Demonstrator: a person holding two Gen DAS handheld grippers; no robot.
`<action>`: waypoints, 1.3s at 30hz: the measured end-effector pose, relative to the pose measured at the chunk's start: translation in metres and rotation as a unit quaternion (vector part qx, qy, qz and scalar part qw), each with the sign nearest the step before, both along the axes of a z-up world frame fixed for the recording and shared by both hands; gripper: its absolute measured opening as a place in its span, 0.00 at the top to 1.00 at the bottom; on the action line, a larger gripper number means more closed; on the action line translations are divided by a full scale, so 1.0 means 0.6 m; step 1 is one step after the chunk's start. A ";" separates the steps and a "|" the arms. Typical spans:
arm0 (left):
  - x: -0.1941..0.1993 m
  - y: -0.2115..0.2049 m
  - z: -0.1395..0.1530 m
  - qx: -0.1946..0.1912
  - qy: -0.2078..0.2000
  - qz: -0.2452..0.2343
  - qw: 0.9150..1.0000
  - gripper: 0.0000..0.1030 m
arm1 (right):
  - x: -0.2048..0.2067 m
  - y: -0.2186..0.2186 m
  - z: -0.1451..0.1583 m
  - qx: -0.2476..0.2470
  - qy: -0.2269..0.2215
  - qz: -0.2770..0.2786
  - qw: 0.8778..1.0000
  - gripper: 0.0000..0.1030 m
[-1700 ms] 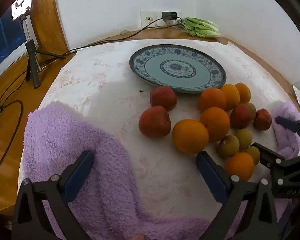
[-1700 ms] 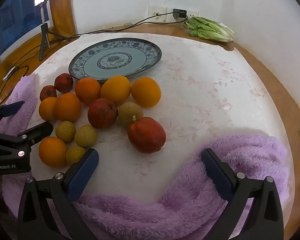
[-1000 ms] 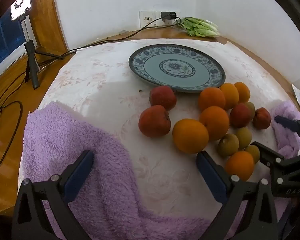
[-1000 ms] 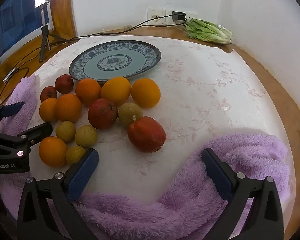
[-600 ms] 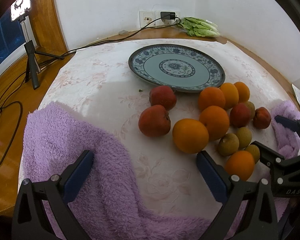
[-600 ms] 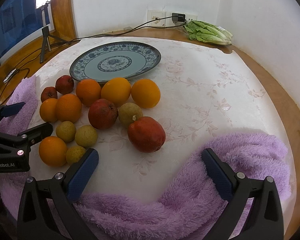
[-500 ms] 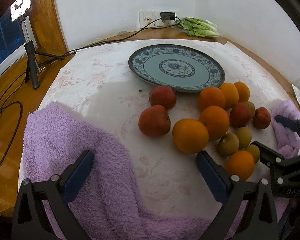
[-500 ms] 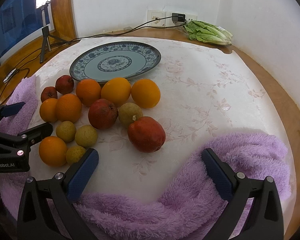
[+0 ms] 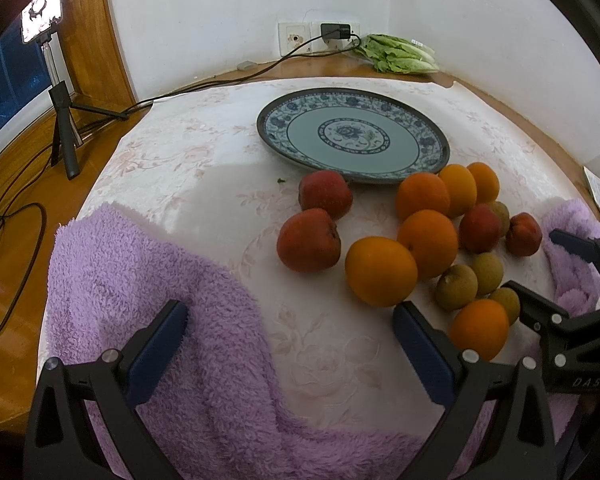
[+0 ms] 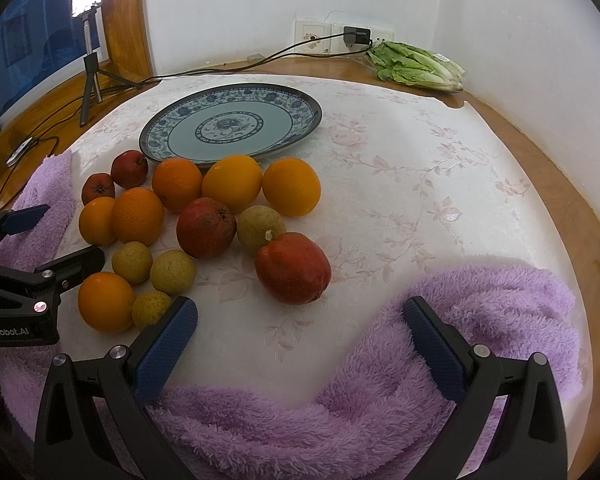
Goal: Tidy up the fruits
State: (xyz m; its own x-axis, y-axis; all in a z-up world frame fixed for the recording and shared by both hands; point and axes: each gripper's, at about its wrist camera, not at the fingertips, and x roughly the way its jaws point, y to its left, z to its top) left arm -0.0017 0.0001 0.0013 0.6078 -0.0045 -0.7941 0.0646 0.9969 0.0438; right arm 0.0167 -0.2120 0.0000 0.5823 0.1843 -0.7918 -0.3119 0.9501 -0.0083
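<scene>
A blue patterned plate (image 9: 352, 136) (image 10: 230, 124) lies bare at the back of the white cloth. In front of it sit several oranges (image 9: 380, 270) (image 10: 290, 186), red apples (image 9: 308, 246) (image 10: 292, 268) and small green-brown fruits (image 9: 456, 286) (image 10: 260, 228) in a loose cluster. My left gripper (image 9: 290, 334) is open over the cloth and purple towel, near an orange. My right gripper (image 10: 300, 328) is open just short of the nearest red apple. Each gripper shows at the edge of the other's view.
A purple towel (image 9: 140, 280) (image 10: 460, 320) wraps the near table edge. Lettuce (image 10: 416, 64) lies at the back by a wall socket with a cable (image 9: 220, 80). A phone on a tripod (image 9: 60, 92) stands at the left on the wooden ledge.
Both views have barely shifted; the fruits, the plate and both open grippers stay where they were.
</scene>
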 end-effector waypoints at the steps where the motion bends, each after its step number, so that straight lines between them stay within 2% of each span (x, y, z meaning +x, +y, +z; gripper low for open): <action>1: 0.000 0.000 0.000 0.000 0.000 0.000 1.000 0.00 | 0.000 0.000 0.001 0.000 0.000 0.000 1.000 0.00; 15: 0.001 0.001 0.001 0.002 0.010 -0.007 1.000 0.00 | 0.005 0.001 0.003 -0.002 0.014 0.000 1.000 0.00; 22: -0.007 0.006 0.020 -0.009 0.003 -0.012 1.000 0.01 | 0.006 -0.016 0.024 0.031 0.017 -0.010 0.999 0.15; 29: -0.007 -0.001 0.053 -0.020 -0.010 -0.019 1.000 0.06 | 0.000 -0.022 0.047 0.046 -0.002 0.005 0.999 0.24; 31: -0.004 -0.002 0.062 -0.020 -0.013 -0.024 0.999 0.12 | 0.002 -0.022 0.050 0.051 -0.003 0.011 0.999 0.31; 36: 0.012 0.007 0.082 -0.030 -0.022 -0.011 0.999 0.19 | 0.009 -0.025 0.049 0.074 0.007 0.020 0.997 0.50; 39: 0.025 0.012 0.078 -0.036 -0.014 -0.003 0.999 0.26 | 0.010 -0.025 0.044 0.081 0.012 0.023 0.996 0.56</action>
